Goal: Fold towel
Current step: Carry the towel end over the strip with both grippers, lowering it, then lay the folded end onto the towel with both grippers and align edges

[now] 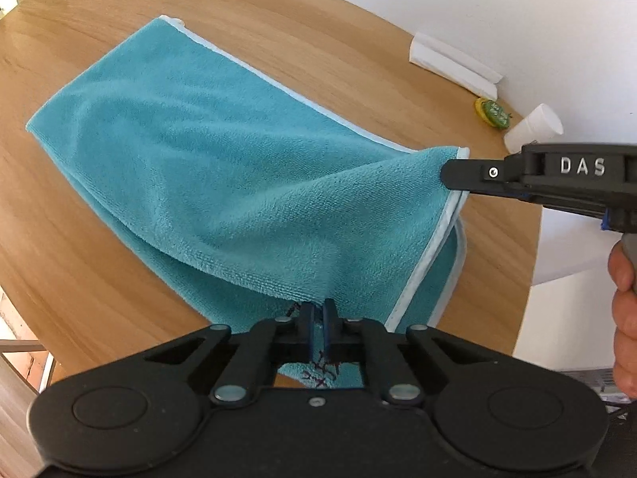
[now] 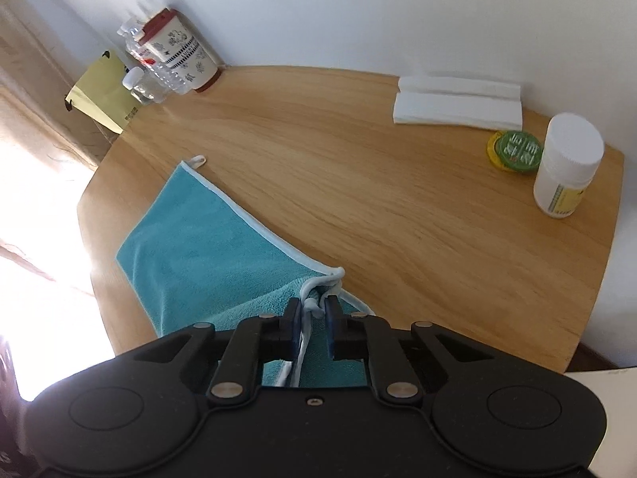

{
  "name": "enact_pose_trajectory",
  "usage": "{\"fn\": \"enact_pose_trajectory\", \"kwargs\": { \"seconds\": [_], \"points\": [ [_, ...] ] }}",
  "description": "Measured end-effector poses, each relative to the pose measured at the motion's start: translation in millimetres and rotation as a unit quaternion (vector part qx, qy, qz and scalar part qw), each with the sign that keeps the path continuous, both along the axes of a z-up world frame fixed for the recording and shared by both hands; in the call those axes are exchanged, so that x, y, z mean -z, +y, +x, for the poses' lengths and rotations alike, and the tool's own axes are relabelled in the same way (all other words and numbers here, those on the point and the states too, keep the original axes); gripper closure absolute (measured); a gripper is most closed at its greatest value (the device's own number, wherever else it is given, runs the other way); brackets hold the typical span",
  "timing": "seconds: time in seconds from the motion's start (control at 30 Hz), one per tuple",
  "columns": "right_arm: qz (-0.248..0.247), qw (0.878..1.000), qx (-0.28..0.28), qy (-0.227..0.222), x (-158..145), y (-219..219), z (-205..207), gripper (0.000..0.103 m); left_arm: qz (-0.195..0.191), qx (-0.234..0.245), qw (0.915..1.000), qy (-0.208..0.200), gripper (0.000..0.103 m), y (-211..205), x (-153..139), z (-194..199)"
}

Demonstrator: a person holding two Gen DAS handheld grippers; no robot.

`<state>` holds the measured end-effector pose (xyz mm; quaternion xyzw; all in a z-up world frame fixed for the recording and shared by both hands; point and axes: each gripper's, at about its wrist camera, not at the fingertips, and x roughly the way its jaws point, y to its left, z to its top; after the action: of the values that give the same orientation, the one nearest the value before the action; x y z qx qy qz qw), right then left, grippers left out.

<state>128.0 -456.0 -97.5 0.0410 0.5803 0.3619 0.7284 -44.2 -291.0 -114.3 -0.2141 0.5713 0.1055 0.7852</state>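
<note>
we are holding the towel (image 1: 207,159) on the wooden table (image 1: 338,59), lying half folded with its far end flat on the wood and its near end lifted. our left gripper (image 1: 317,310) is pinching the near folded edge, its jaws pressed almost together on the cloth, so that side is staying up off the table. our right gripper (image 2: 312,308) is gripping the white-trimmed corner (image 2: 322,283), jaws closing on the bunched hem; from the left view its finger is clamping that corner at the towel's right side. we are holding both near corners like this, we judge, so the near end can be carried over toward the far end with the loop (image 2: 198,160). the white bottle (image 2: 565,167), the green lid (image 2: 513,151) and the folded napkins (image 2: 458,103) are sitting well apart from the towel, so the fold path is looking free.
</note>
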Motion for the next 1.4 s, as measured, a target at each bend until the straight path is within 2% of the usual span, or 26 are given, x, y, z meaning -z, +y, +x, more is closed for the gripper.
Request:
{"fn": "enact_pose_trajectory", "kwargs": {
  "seconds": [0.2, 0.3, 0.37, 0.43, 0.6, 0.63, 0.7, 0.8, 0.87, 0.9, 0.97, 1.13, 1.4],
  "points": [
    [0.002, 1.0, -0.002, -0.007, -8, -6, -6, 0.09, -0.013, 0.016, 0.9998, 0.0, 0.1, 0, -8, -6],
    [0.008, 1.0, 0.012, 0.004, -6, -12, -5, 0.09, -0.034, 0.014, 0.9993, -0.004, 0.098, 2, -6, -7],
    [0.004, 1.0, 0.015, 0.006, -4, -13, -4, 0.09, -0.053, 0.013, 0.9985, -0.003, 0.088, 1, -6, -9],
    [0.004, 1.0, 0.017, 0.007, -3, -14, -4, 0.09, -0.049, 0.024, 0.9985, -0.004, 0.066, -7, -8, -9],
    [0.008, 1.0, 0.019, 0.014, -4, -14, -7, 0.09, -0.035, 0.065, 0.9968, -0.03, 0.047, -27, -20, -9],
    [0.011, 1.0, 0.021, 0.015, -4, -14, -7, 0.09, -0.025, 0.065, 0.9972, -0.027, 0.046, -31, -18, -6],
    [0.017, 0.999, 0.023, 0.017, -6, -15, -8, 0.09, -0.023, 0.06, 0.9978, -0.018, 0.046, -33, -12, -2],
    [0.026, 0.999, 0.026, 0.019, -7, -16, -9, 0.09, 0.001, 0.057, 0.9984, -0.009, 0.048, -39, 0, 5],
    [0.024, 0.999, 0.027, 0.021, -6, -16, -9, 0.09, 0.002, 0.06, 0.9982, -0.003, 0.073, -43, 9, 11],
    [0.024, 0.999, 0.027, 0.023, -5, -16, -10, 0.09, 0.007, 0.063, 0.998, 0.001, 0.091, -44, 12, 13],
    [0.023, 0.999, 0.025, 0.023, -3, -16, -11, 0.09, 0.013, 0.07, 0.9975, 0.001, 0.096, -45, 14, 14],
    [0.023, 0.999, 0.029, 0.028, -2, -19, -12, 0.09, 0.03, 0.086, 0.9958, 0.0, 0.099, -43, 9, 9],
    [0.007, 1.0, -0.006, 0.023, -14, -15, -25, 0.09, 0.039, 0.135, 0.9898, 0.023, 0.099, -40, -15, -5]
  ]
}}
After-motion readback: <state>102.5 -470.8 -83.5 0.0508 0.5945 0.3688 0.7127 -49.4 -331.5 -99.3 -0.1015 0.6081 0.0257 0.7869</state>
